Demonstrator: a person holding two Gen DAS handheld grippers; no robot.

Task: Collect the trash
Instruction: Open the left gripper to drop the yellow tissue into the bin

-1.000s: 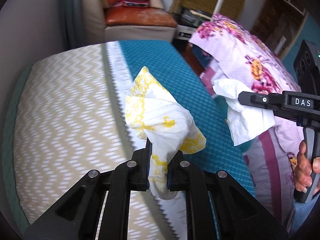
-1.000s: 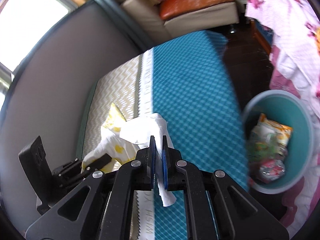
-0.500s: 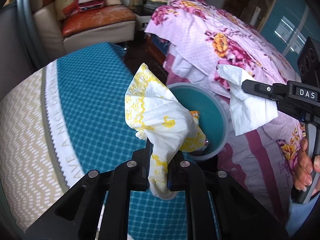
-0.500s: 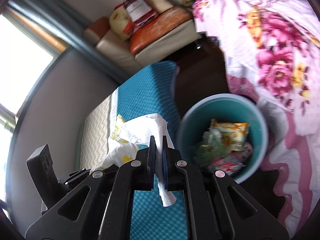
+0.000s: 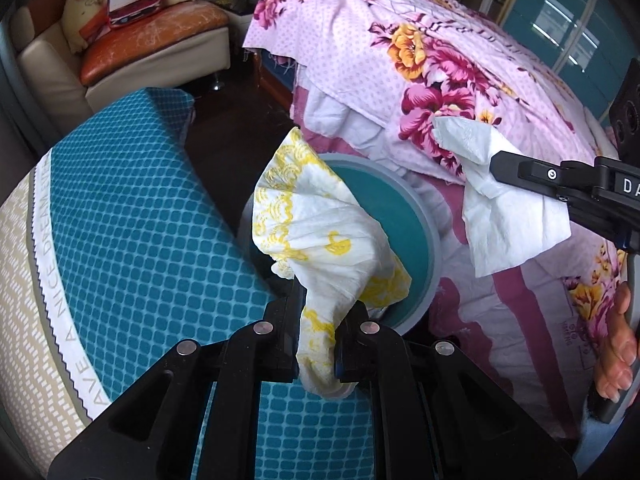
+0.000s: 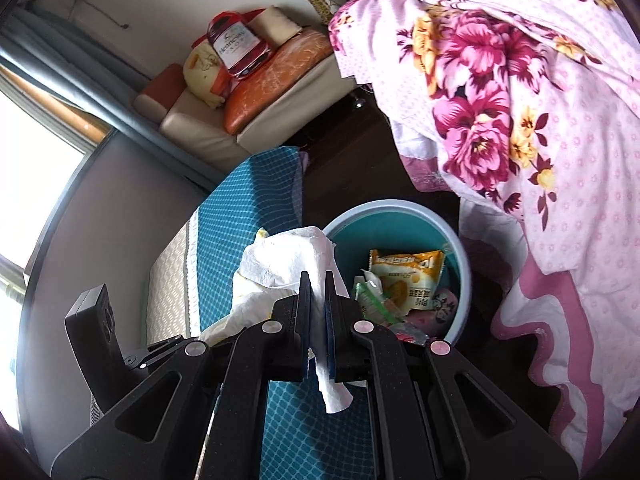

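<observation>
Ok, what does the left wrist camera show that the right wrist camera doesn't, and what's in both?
Left wrist only: a person's hand on the right gripper's handle, and teal cabinet doors behind the bed.

Right wrist only: snack wrappers lying inside the round teal plastic bin, and a bright window.

Both: the yellow-printed white tissue pinched in the left gripper, the plain white tissue pinched in the right gripper, the bin, and the pink floral bedspread.

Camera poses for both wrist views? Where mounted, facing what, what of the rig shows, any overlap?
Left wrist: on the left gripper, angled down at the bin; its fingers pinch a yellow-printed tissue; right gripper and a hand show.
Right wrist: on the right gripper, down at the bin; fingers pinch a white tissue.
Shared: bin, both tissues, floral blanket.
</observation>
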